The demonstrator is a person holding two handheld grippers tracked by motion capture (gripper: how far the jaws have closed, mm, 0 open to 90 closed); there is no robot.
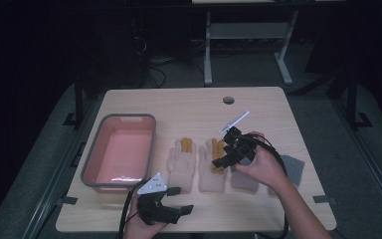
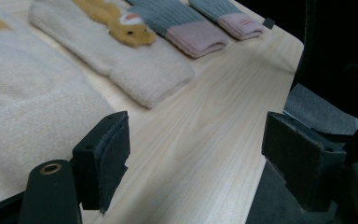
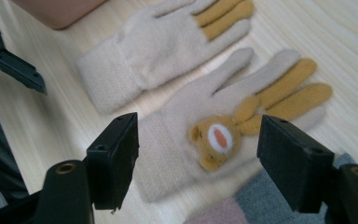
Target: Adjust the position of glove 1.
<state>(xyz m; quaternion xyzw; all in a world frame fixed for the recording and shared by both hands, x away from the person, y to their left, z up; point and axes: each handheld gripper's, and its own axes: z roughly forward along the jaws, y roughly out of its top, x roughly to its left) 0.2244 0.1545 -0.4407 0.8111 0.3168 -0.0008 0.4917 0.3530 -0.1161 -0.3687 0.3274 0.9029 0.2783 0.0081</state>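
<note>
At the near edge of the pale wooden table [image 1: 258,204], left of its middle: the left gripper [image 1: 181,200], held low in a hand [image 1: 142,225], jaws spread wide with bare wood between them, gripping nothing, a grey three-cornered plate [image 1: 153,184] on top. Through the left gripper view, just past the jaws: cuff of the left beige glove [image 2: 32,107] at the near left, then the right beige glove [image 2: 121,51] with its cuff toward the near edge, then two grey gloves with pink cuffs [image 2: 186,28] side by side toward the right edge. Farther in, around the table's middle: both beige gloves flat, side by side, apart, fingers toward the far edge, some fingers mustard yellow. Above the right beige glove: the right gripper [image 1: 218,158], held in the right hand [image 1: 263,162], jaws wide apart and empty. In the right gripper view, between those jaws: the bear-face patch [image 3: 214,142] on the right glove's back, the left beige glove [image 3: 163,46] beyond it, a grey glove's pink cuff at the bottom edge. Toward the left edge: a grey-rimmed pink bin [image 1: 92,152], set lengthwise, near but apart from the left glove. Near the far edge, right of middle: a round cable hole [image 1: 228,100] in the table.
</note>
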